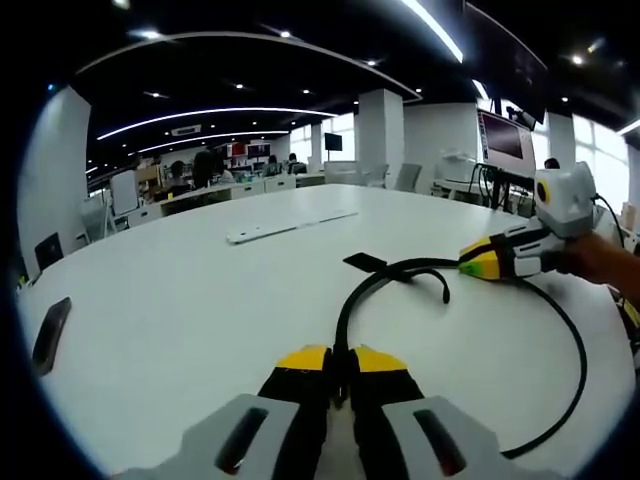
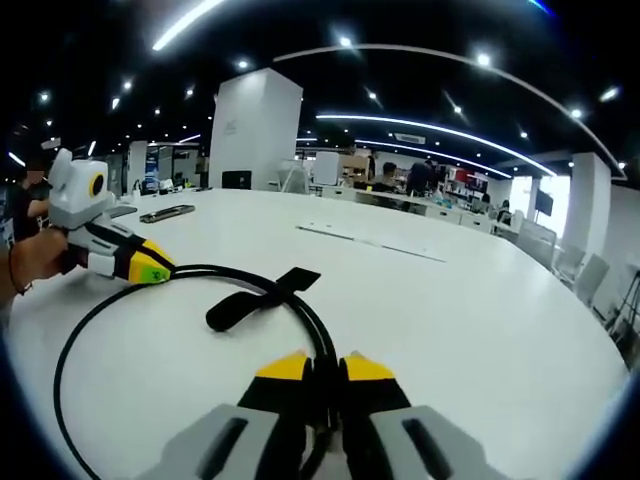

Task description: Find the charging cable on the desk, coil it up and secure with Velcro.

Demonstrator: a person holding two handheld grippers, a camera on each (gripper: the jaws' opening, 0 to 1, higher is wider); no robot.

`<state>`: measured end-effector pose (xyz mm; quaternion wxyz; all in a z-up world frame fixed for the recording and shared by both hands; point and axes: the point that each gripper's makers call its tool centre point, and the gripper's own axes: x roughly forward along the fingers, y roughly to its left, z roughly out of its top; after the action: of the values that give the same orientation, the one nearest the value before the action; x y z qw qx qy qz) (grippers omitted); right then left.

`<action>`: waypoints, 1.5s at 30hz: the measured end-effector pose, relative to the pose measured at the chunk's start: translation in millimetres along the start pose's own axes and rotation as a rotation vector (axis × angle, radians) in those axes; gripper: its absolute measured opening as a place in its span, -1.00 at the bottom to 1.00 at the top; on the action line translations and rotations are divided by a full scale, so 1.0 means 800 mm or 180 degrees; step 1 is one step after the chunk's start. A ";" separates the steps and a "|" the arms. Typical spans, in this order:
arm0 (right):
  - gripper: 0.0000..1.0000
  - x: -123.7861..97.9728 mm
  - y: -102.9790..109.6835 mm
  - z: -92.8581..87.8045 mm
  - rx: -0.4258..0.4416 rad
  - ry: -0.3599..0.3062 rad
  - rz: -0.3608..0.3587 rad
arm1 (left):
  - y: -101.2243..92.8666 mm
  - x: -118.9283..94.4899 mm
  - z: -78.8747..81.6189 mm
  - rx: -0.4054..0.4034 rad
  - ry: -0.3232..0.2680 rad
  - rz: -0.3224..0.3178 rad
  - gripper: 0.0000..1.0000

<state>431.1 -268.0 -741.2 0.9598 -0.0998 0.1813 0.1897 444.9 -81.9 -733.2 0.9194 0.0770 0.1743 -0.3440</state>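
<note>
Between the yellow-tipped black jaws of your left hand-held gripper point(image 1: 340, 362), a thin black rubbery charging cable point(image 1: 350, 305) is pinched; the jaws stand nearly together around it. From there the cable curves up across the smooth white table point(image 1: 180, 290) to a flat black Velcro strap point(image 1: 364, 262) and a short loose end, then sweeps on in a wide round loop.

At the other side, your right hand-held gripper point(image 2: 322, 372) clamps the same cable point(image 2: 300, 300), jaws pressed close on it. In the right gripper view the strap point(image 2: 255, 298) lies as a matte, slightly bent band across the cable. Farther out on the table rest a long, flat white strip point(image 1: 290, 225) and a dark glossy rectangular phone point(image 1: 50, 333).
</note>
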 end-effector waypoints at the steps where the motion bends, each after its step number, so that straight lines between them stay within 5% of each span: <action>1: -0.75 0.000 0.000 0.000 0.0001 -0.0001 0.0001 | 0.000 0.000 0.000 0.0001 0.0002 0.0000 -0.83; 45: -0.75 0.002 0.002 0.000 0.0001 0.0011 0.0013 | 0.001 0.000 -0.001 0.0064 0.0022 -0.0006 -0.83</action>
<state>431.9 -266.4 -742.3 0.9591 -0.0996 0.1832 0.1915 445.2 -80.7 -733.8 0.9177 0.0873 0.1740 -0.3464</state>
